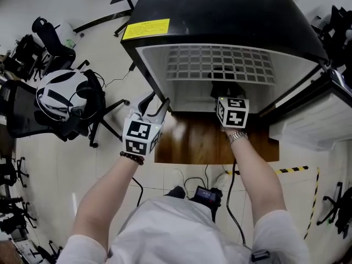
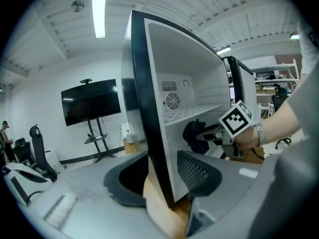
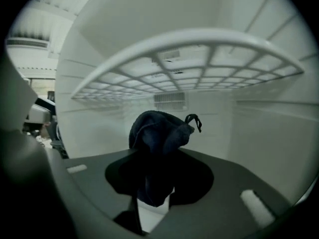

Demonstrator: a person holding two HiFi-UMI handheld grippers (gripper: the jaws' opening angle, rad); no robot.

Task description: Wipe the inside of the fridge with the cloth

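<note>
A black mini fridge (image 1: 220,15) with a white inside stands open on a wooden table (image 1: 209,144). My left gripper (image 1: 157,104) straddles the front edge of the fridge's left wall (image 2: 149,133), one jaw outside and one inside, clamped on it. My right gripper (image 1: 225,92) reaches into the fridge under the white wire shelf (image 1: 220,65). It is shut on a bunched dark blue cloth (image 3: 157,133), which sticks up past the jaws in front of the back wall. From the left gripper view the cloth (image 2: 195,136) shows just below the shelf (image 2: 189,114).
The fridge door (image 1: 324,114) hangs open at the right. Office chairs (image 1: 60,100) crowd the floor to the left. Cables run under the table, and yellow-black tape (image 1: 297,169) marks the floor. A TV on a stand (image 2: 91,102) stands by the far wall.
</note>
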